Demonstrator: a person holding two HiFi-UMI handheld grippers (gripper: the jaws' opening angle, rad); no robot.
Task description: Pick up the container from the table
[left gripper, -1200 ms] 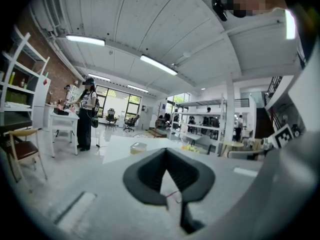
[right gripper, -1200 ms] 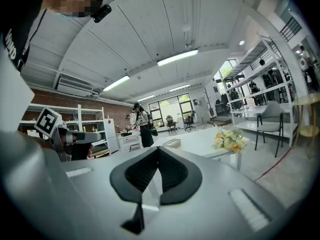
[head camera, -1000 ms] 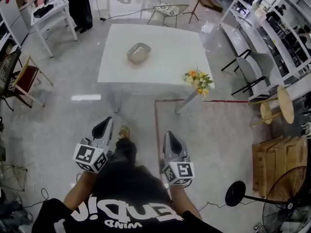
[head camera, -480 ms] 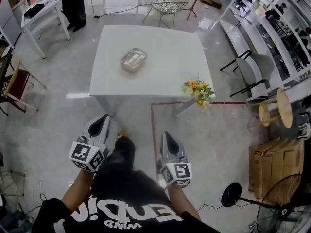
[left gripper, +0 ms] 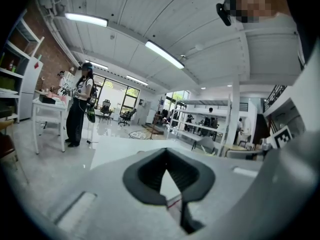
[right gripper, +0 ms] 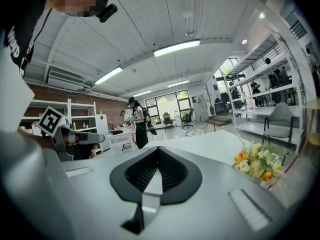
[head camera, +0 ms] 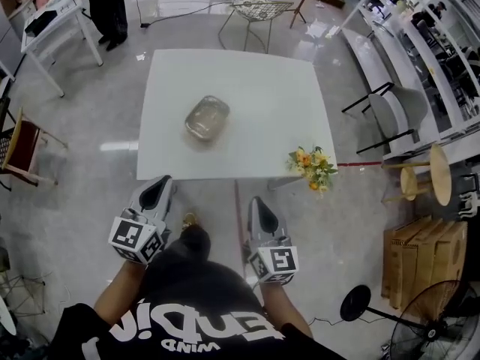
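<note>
Midair, left tongs (head camera: 163, 182) closed, right tongs (head camera: 257, 203) closed

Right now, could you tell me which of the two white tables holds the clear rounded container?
The large square white table in the middle: the clear rounded container lies on it. The smaller white table, upper left, lacks one.

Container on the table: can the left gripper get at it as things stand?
Probably not yet. The container sits mid-table, while the left gripper is short of the near edge of the table, with jaws shut. Nothing stands between them; the flowers are off at the right corner.
</note>
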